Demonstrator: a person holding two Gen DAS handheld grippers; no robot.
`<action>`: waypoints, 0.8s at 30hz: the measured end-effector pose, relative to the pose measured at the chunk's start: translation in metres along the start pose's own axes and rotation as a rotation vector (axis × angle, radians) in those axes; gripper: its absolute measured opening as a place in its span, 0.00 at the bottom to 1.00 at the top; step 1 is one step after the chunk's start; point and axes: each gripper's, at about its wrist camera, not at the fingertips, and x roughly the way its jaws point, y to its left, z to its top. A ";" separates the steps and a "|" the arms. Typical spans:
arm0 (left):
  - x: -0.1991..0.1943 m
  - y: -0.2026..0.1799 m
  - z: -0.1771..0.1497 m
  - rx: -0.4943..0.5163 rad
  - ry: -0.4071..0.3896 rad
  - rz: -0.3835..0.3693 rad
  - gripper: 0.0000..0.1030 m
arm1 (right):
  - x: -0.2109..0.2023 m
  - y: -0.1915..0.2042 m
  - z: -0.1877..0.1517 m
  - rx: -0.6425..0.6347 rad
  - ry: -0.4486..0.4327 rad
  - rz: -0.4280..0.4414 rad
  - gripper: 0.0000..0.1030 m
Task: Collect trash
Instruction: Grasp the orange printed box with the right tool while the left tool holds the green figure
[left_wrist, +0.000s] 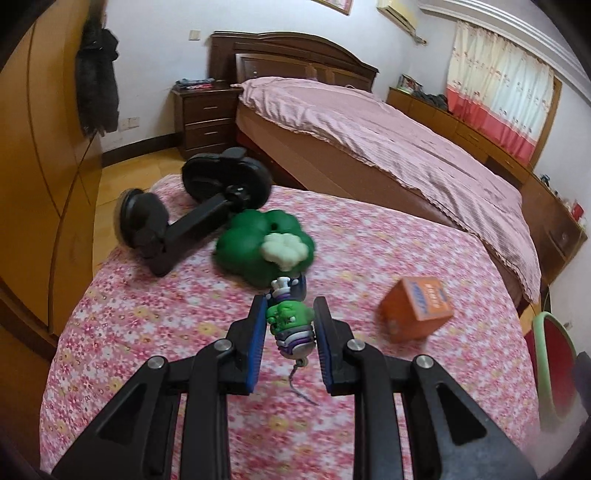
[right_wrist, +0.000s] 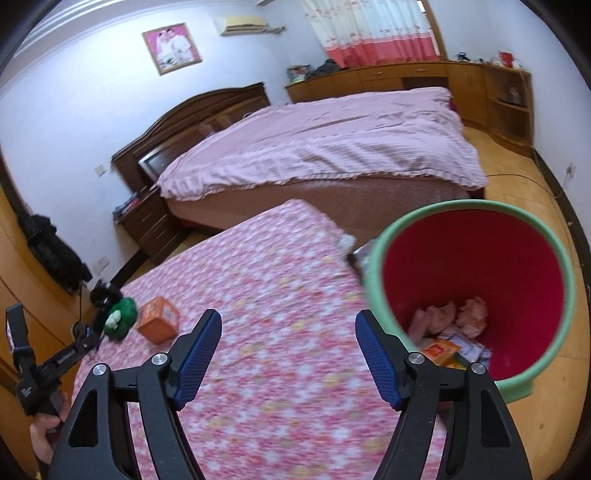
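Bedroom setup, pink-striped bed (left_wrist: 388, 140) in the back, and everything happens on a surface (left_wrist: 184, 332) covered with a pink flowery cloth. On it sit a green plush thing (left_wrist: 258, 243) with a white clover patch, an orange carton (left_wrist: 417, 308), and a black suction-cup mount (left_wrist: 192, 210) lying on its side.

Left tongs (left_wrist: 290, 325) are closed down narrow around a little green-and-purple figure (left_wrist: 293, 325) with a cord trailing off its near end. From the left wrist view the blue pads sit on both sides of it. Looks gripped, though whether it's actually lifted clear of the cloth I can't tell. Right tongs (right_wrist: 288, 347) are spread wide with nothing in them, hanging over the cloth just beside the bin (right_wrist: 554, 325), which has a green rim and a red inside. It already holds crumpled pinkish paper and some wrappers.

My take on doing this step well: the figure is small and rounded, so keep the squeeze steady and don't tilt the tongs nose-down while carrying, or it could slip out forward. The bin sits off the right edge of the surface, so travel across and get properly over the red opening before letting go, not just near the rim. Watch that dangling cord doesn't snag the carton on the way. Right tongs should probably stay out of that path.
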 end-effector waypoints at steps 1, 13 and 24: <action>0.002 0.003 -0.001 -0.007 -0.002 0.004 0.24 | 0.006 0.009 -0.001 -0.016 0.013 0.008 0.74; 0.011 0.034 -0.002 -0.101 -0.013 -0.051 0.24 | 0.083 0.105 -0.020 -0.182 0.128 0.082 0.75; 0.016 0.045 -0.005 -0.145 -0.001 -0.050 0.24 | 0.139 0.168 -0.031 -0.348 0.183 0.073 0.75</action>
